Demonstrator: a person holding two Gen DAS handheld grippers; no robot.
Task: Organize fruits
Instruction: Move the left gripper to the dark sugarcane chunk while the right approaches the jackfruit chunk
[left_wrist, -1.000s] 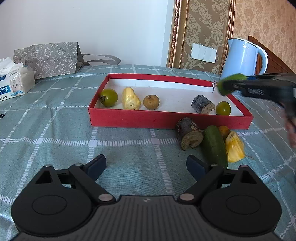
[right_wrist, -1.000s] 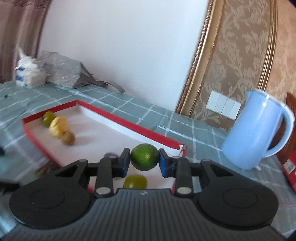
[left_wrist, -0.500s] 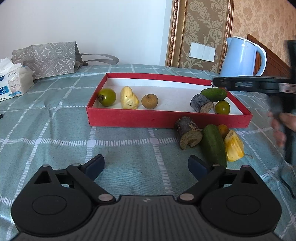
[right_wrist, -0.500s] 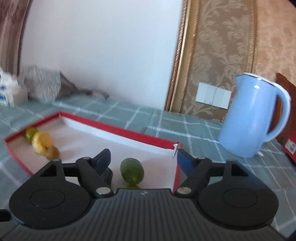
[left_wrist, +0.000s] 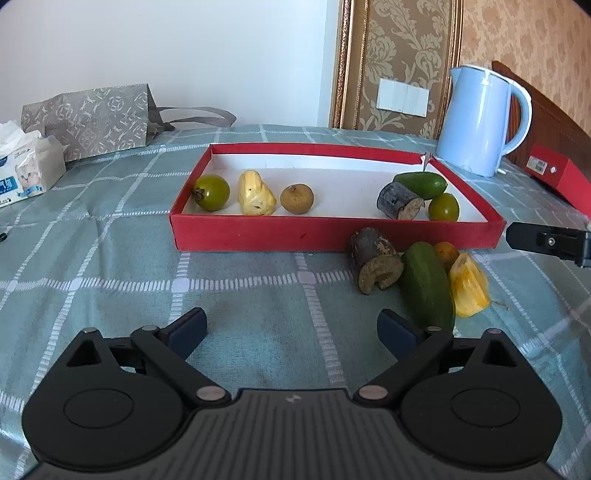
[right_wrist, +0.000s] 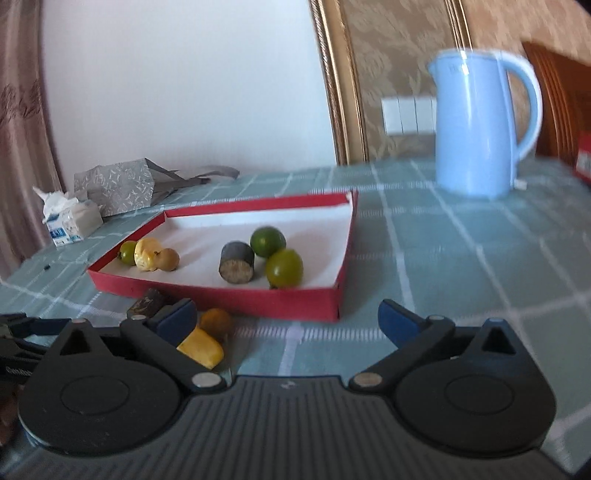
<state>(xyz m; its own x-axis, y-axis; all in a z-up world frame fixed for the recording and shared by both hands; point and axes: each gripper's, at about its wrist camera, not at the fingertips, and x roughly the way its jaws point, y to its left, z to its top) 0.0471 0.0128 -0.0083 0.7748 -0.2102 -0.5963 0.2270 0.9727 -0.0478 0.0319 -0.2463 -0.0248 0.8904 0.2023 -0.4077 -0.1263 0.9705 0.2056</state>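
Evidently both the left hand-held gripper (left_wrist: 291, 328) and right hand-held gripper (right_wrist: 286, 319), its jaws opening, are empty, since four fruits beside the red box (left_wrist: 332, 232) await sorting.

your left wrist view sits low over the tablecloth (left_wrist: 110, 258), facing the long front wall of the red tray (left_wrist: 258, 232) from near. your right wrist view looks at that tray (right_wrist: 221, 295) from its right corner, blurred. both share the tray, the blue kettle (left_wrist: 476, 122) and the tissue pack (right_wrist: 70, 221).
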